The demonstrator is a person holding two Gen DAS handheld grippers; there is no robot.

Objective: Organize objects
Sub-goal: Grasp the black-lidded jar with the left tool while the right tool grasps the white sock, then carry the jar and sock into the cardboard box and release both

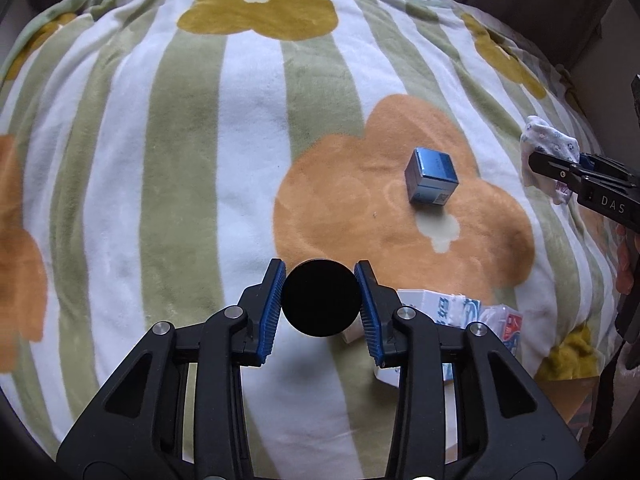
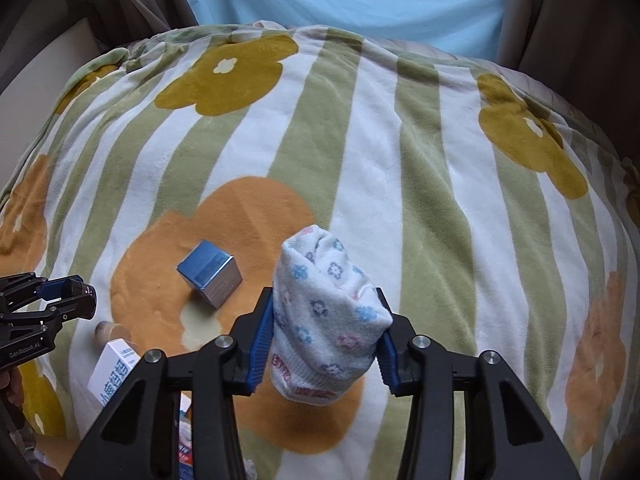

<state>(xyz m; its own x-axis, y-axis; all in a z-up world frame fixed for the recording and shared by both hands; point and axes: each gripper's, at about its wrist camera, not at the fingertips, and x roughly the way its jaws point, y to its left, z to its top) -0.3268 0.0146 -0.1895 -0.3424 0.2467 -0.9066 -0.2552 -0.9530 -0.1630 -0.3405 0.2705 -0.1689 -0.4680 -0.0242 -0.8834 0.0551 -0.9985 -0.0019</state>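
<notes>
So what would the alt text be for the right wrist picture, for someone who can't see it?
A two-finger gripper clamps a rolled white floral sock above a striped, flowered blanket. A small blue box sits on the blanket to its left, and the other gripper enters at the left edge holding a dark object.

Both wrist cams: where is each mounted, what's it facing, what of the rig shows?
Left wrist: behind the left claw, facing across the floral blanket; its fingers clamp a black round object; right claw at the right edge.
Right wrist: behind the right claw, same direction; it clamps a patterned sock; left claw at the left edge.
Shared: blanket, blue box, white carton.
</notes>
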